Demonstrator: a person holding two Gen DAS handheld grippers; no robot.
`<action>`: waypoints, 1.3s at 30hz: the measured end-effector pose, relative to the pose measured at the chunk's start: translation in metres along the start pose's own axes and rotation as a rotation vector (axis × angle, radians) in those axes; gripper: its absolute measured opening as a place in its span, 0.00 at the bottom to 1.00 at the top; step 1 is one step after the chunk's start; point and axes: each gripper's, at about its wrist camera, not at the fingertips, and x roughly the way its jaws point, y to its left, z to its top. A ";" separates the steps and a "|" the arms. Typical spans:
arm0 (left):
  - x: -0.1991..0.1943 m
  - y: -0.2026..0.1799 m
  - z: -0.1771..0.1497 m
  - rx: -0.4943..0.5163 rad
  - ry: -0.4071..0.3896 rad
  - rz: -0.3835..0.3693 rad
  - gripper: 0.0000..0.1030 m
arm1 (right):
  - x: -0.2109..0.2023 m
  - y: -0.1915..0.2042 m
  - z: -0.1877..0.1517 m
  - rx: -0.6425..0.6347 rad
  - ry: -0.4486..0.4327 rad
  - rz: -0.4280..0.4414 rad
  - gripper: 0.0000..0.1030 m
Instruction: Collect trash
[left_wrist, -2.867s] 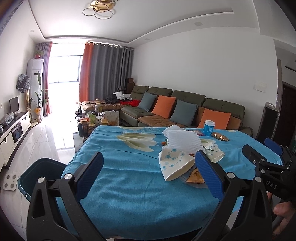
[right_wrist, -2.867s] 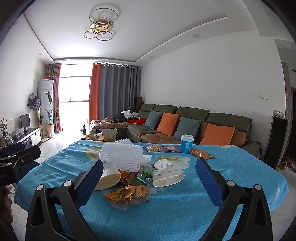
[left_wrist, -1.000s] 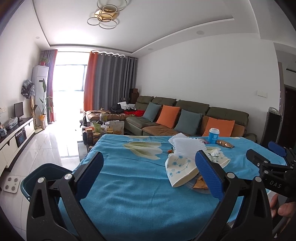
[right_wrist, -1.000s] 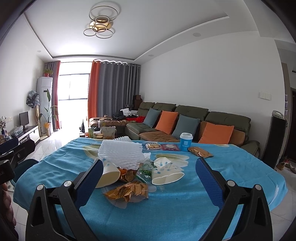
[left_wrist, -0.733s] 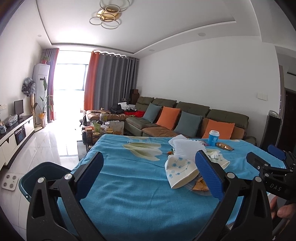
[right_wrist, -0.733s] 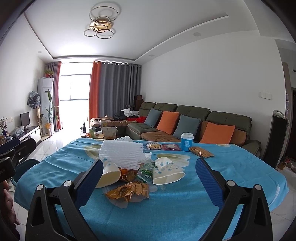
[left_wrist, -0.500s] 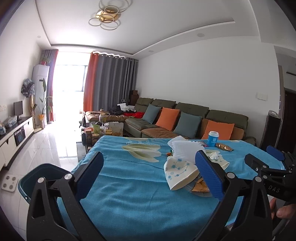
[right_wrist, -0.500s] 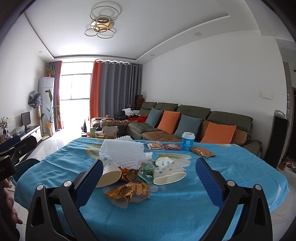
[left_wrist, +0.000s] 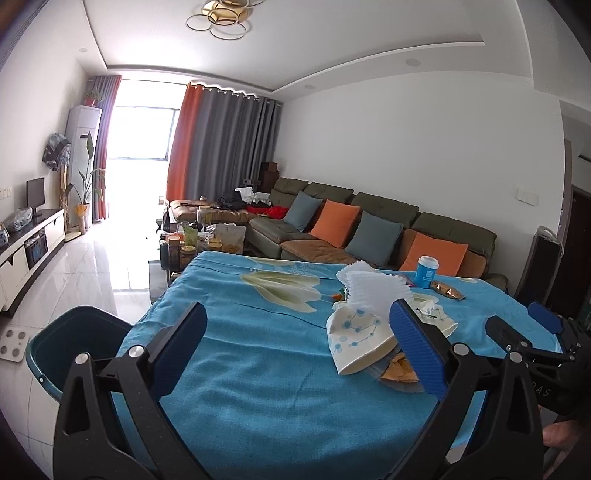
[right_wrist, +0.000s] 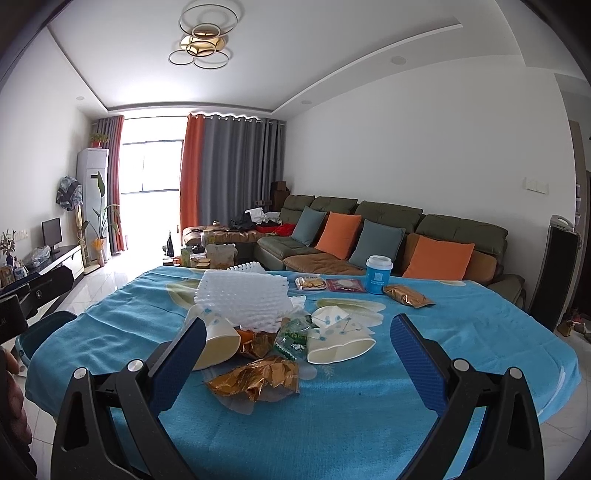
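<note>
A pile of trash lies on the blue tablecloth (right_wrist: 369, 398): a white foam net (right_wrist: 242, 299), two tipped paper cups (right_wrist: 338, 341) (right_wrist: 216, 341), a gold wrapper (right_wrist: 255, 378) and a green wrapper (right_wrist: 291, 338). My right gripper (right_wrist: 297, 360) is open and empty, just in front of the pile. My left gripper (left_wrist: 299, 349) is open and empty, to the left of the pile; the near cup (left_wrist: 356, 338) and foam net (left_wrist: 373, 291) show beside its right finger. A dark teal bin (left_wrist: 70, 347) stands on the floor at the table's left.
A blue cup with a white lid (right_wrist: 378, 275), a gold snack bag (right_wrist: 406, 295) and two flat packets (right_wrist: 328, 284) lie at the table's far side. A green sofa (right_wrist: 388, 236) with cushions is behind. A dark heater (right_wrist: 554, 273) stands at right.
Both grippers drifted only slightly; the left view tilted up a little. Both stay open and nothing on the table moved.
</note>
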 end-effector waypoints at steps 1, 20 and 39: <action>0.001 0.000 0.000 -0.001 -0.001 0.003 0.95 | 0.001 0.000 0.000 0.000 0.002 0.001 0.94; 0.054 -0.020 0.002 0.068 0.082 -0.064 0.95 | 0.039 0.001 -0.009 0.003 0.128 0.061 0.94; 0.183 -0.057 0.014 0.094 0.229 -0.203 0.95 | 0.095 0.003 -0.029 0.050 0.318 0.144 0.90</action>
